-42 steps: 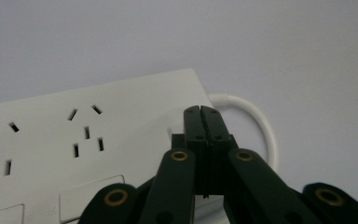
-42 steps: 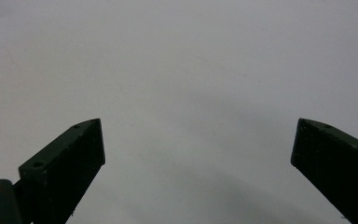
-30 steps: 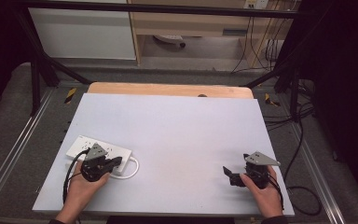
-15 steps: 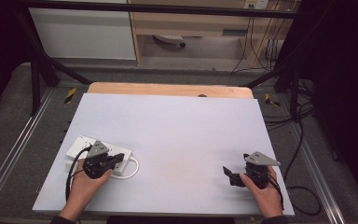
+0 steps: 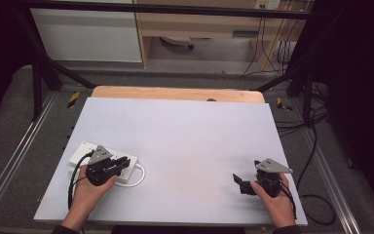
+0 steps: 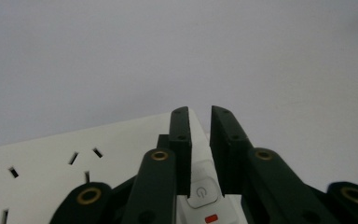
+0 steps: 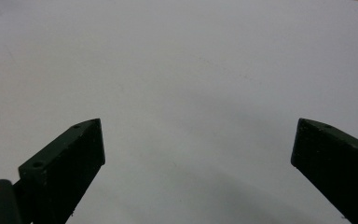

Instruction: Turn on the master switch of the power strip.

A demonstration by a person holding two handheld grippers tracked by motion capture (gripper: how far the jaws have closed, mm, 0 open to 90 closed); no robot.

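My left tongs (image 6: 199, 140) are drawn narrow, the two black jaws almost parallel with a thin gap between them, and they sit directly over the end of a white power strip (image 6: 74, 161). Through that gap I see the strip's power button (image 6: 202, 191) and a small red mark just below it (whether the jaws actually press on the casing I cannot tell). In the high view the left tongs (image 5: 121, 163) are at the lower left of the frame, lying over the power strip (image 5: 85, 150), with my left hand (image 5: 88, 187) behind them. A white cable (image 5: 137, 175) loops out from the strip's right end onto the worktop (image 5: 185, 131).

My right tongs (image 7: 198, 149) are spread wide, one jaw at the lower left of the right gripper view and the other at the lower right, with bare pale surface between them. In the high view the right tongs (image 5: 241, 183) sit at the lower right of the frame, well apart from the strip, held by my right hand (image 5: 275, 200).

Past the pale sheet, a wooden edge (image 5: 175, 92) runs along the top of the worktop.
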